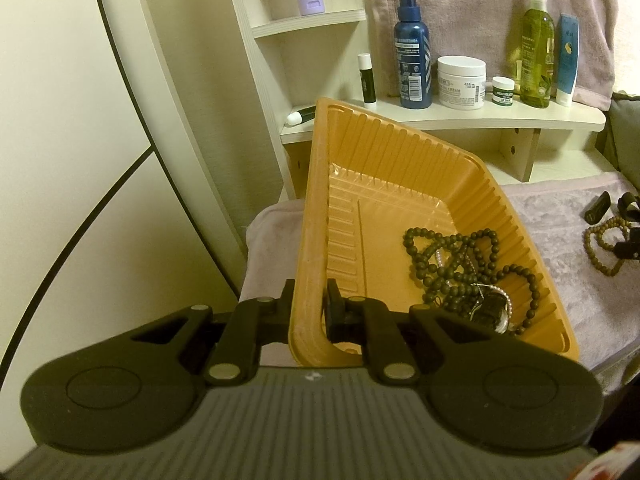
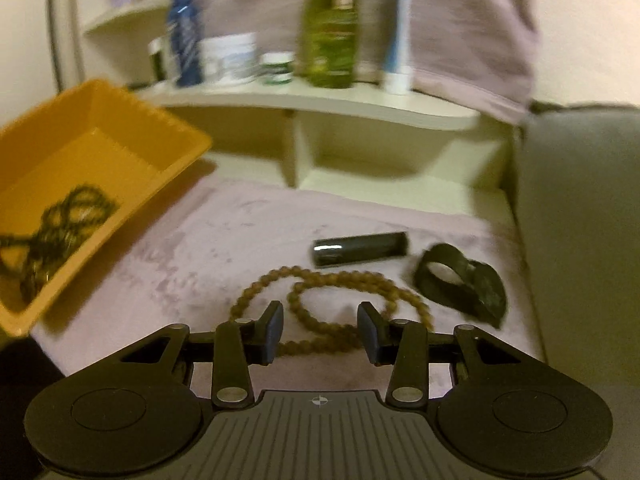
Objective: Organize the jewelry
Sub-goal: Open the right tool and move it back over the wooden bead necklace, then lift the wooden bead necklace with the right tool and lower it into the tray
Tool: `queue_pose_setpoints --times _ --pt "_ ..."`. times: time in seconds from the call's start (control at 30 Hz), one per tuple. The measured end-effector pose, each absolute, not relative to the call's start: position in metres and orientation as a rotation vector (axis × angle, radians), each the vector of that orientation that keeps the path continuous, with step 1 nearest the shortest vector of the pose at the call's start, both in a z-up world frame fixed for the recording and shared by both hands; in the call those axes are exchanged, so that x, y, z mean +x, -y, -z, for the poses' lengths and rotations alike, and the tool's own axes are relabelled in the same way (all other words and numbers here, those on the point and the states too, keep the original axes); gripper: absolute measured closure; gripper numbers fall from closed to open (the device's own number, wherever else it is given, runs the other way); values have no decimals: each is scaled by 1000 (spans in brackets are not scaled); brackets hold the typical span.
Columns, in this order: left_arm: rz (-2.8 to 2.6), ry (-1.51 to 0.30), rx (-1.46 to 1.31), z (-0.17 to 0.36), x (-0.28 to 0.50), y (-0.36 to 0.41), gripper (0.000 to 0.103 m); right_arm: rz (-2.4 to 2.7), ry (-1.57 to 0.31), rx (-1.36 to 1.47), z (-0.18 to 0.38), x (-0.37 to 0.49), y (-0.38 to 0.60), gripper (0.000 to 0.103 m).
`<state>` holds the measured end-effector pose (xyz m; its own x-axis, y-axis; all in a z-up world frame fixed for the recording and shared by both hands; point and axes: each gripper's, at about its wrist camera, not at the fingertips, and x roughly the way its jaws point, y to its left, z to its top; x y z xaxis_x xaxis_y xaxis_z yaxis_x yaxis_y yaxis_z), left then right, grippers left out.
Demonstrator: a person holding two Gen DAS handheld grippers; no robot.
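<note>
My left gripper (image 1: 309, 294) is shut on the near rim of an orange plastic tray (image 1: 316, 216) and holds it tilted above the cloth. Inside the tray lie dark bead strands (image 1: 452, 258), a pearl strand and a dark watch-like piece (image 1: 494, 310). The tray (image 2: 48, 152) also shows at the left of the right wrist view. My right gripper (image 2: 320, 330) is open and empty, just above a brown bead necklace (image 2: 320, 284) on the pink cloth. A black tube (image 2: 360, 249) and a dark looped band (image 2: 460, 284) lie beyond it.
A cream shelf (image 1: 460, 118) behind holds a blue spray bottle (image 1: 412, 60), a white cream jar (image 1: 461, 82), a small green jar, a green bottle (image 1: 536, 52) and tubes. A pink cloth (image 2: 192, 248) covers the surface. A grey cushion (image 2: 580, 200) stands at the right.
</note>
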<state>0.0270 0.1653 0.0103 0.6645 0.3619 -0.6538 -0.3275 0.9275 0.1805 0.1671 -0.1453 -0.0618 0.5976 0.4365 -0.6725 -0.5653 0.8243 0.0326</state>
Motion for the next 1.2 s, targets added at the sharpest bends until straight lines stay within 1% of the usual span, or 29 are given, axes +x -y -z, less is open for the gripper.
queue_pose_setpoints --times 0.07,0.13,0.23,0.27,0.3,0.33,0.4,0.57,0.83,1.2 --pt "-390 -749 48 -10 27 -165 91 -599 -718 -243 65 169 139 61" --pt "-390 -749 50 -10 27 -165 91 -607 -725 -278 69 172 133 64" --pt "-390 -749 49 -10 27 -165 91 -633 -707 -333 76 171 128 72" --pt "-390 -749 50 -10 27 -165 91 -645 -706 -337 76 170 127 78" --pt "-390 -749 49 -10 27 -165 91 -652 -712 -336 76 170 127 89" --pt "-390 -749 49 -10 27 -165 91 -652 -718 -337 76 169 126 94" --pt "-390 -749 49 -10 27 -165 91 -644 -720 -344 74 166 125 96" --pt "-390 -749 49 -10 28 -165 91 -628 -688 -265 56 160 138 97" --pt "-388 -749 47 -10 28 -165 91 -617 -584 -134 -8 159 166 97" --pt "-376 -745 49 -10 27 -166 92 -659 -471 -78 -73 148 171 97"
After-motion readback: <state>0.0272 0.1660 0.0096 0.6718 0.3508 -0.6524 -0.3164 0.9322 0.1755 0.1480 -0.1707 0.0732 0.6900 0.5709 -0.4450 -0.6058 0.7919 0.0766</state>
